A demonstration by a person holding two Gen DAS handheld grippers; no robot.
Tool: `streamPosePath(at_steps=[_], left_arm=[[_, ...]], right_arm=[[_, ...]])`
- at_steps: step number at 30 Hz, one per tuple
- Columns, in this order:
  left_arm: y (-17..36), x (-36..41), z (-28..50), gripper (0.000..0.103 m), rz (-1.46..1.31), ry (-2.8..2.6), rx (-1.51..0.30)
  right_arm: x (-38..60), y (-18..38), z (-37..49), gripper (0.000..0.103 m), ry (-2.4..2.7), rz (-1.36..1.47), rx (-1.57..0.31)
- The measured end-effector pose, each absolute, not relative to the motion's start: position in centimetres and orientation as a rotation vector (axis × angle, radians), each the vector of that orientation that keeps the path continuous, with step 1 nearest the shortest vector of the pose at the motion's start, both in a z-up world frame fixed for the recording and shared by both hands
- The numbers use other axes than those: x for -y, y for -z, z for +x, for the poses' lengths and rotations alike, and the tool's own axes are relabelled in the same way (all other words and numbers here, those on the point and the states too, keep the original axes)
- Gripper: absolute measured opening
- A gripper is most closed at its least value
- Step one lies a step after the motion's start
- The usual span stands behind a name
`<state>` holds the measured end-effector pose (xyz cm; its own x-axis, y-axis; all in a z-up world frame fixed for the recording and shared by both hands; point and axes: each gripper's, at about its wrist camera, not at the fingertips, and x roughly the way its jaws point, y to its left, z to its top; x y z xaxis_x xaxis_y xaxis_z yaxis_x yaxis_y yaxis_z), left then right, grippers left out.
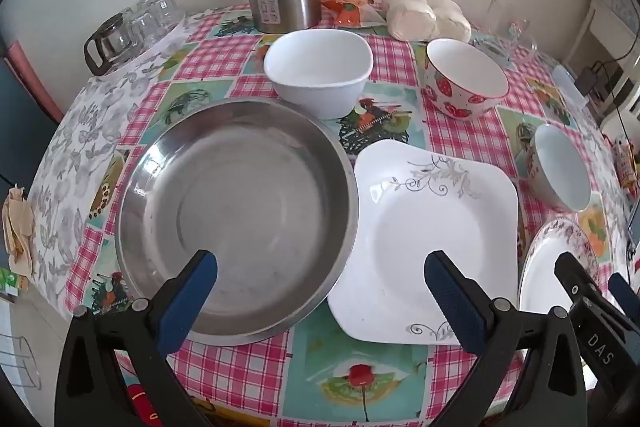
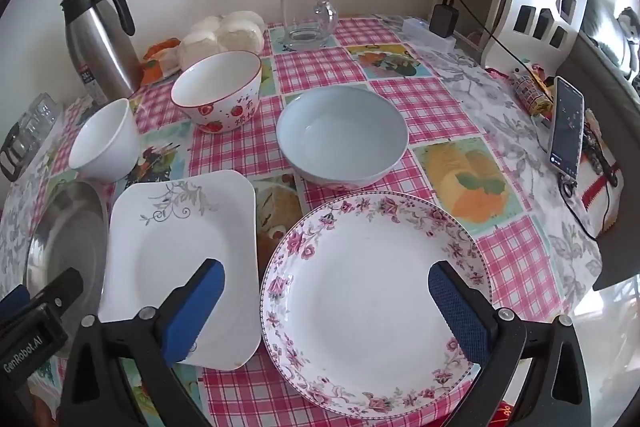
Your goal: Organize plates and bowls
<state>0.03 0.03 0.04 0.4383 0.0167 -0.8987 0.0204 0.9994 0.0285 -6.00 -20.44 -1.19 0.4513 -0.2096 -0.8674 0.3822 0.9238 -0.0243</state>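
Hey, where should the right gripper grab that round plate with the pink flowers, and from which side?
Probably the near rim of the floral plate, approached low from the front edge of the table. It lies flat, so only its raised, sloping rim offers a pinch. The right gripper is open above it.

Counted: three plates — steel (image 1: pixel 236 215), square white (image 2: pixel 180 259), floral round (image 2: pixel 376 303); three bowls — white (image 1: pixel 318 71), strawberry (image 2: pixel 218 91), pale blue (image 2: pixel 342 133).
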Motion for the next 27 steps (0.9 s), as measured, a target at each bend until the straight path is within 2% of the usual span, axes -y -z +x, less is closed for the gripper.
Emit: streamPosePath(at_steps=[9,27], left_arm=[[1.5,0.7,-0.4,0.103,0.015,-0.008,-1.096],[0.5,0.6,0.0,0.103,0.073,0.006,-1.148]], right_arm=[[20.3,1.2,-5.8,0.103,0.360,0.200,-1.032],[20.3,1.3,-5.6,0.103,0.343,0.173,-1.034]])
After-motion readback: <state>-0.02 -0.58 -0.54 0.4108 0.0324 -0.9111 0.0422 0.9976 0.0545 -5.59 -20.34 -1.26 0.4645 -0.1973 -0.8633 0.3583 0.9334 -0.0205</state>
